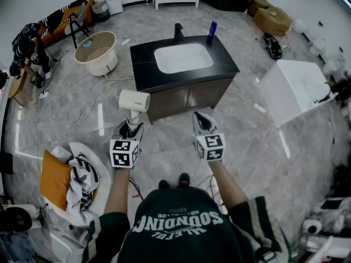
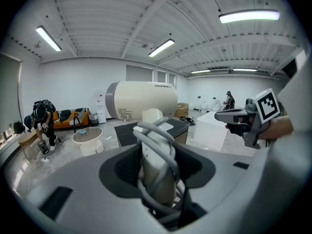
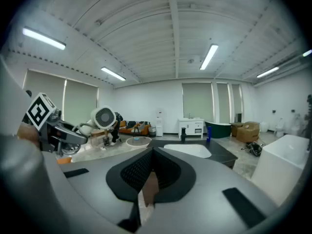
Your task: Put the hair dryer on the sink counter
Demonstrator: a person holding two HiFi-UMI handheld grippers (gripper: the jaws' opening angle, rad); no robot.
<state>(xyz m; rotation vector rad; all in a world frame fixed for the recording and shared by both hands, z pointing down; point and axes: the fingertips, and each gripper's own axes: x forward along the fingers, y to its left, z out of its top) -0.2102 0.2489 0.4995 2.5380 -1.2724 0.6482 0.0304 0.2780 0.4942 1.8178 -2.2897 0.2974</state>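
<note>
Left gripper (image 1: pixel 131 128) clamped on hair dryer (image 1: pixel 134 101) handle, cord wound round it, dryer head held above jaws. Right gripper (image 1: pixel 203 123) pressed together, empty. Carry step in hand; sink counter (image 1: pixel 143 73) ahead of both. Dryer to be carried forward, lowered onto bare black top.

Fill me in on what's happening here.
A person stands facing a black sink counter with a gripper in each hand. The left gripper clamps the hair dryer by its handle, with the cord wrapped around it, and holds it in the air short of the counter. The right gripper is shut and empty. The dryer is not yet on the counter, where a faucet and a blue bottle stand.
</note>
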